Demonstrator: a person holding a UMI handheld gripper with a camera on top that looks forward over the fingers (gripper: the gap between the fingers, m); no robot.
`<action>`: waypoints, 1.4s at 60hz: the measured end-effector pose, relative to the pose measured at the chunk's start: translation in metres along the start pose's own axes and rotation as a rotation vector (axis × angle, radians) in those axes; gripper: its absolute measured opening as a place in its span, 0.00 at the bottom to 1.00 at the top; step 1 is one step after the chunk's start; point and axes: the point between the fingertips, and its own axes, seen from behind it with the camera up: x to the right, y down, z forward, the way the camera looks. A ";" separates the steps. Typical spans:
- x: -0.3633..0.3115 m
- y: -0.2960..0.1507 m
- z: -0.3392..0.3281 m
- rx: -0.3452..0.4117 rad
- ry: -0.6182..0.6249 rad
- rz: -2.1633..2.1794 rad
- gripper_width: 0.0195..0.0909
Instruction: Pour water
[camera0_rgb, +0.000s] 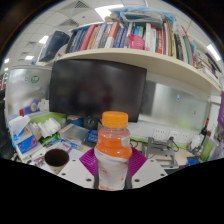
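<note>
Orange-capped bottle (113, 150) sits upright between the gripper (112, 172) fingers, which look clamped on its sides, above a messy desk (160, 135), so I'd carry it level over to the dark cup (57, 157) nearby and tip slowly.

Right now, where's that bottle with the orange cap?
In the gripper view, the bottle stands upright between the gripper fingers, in front of the dark monitor, right of the dark cup.
</note>
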 end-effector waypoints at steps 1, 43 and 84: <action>0.002 0.005 0.002 0.002 0.001 0.013 0.25; 0.001 0.083 0.025 0.062 0.079 0.054 0.56; 0.003 0.001 -0.111 -0.087 0.224 0.107 0.89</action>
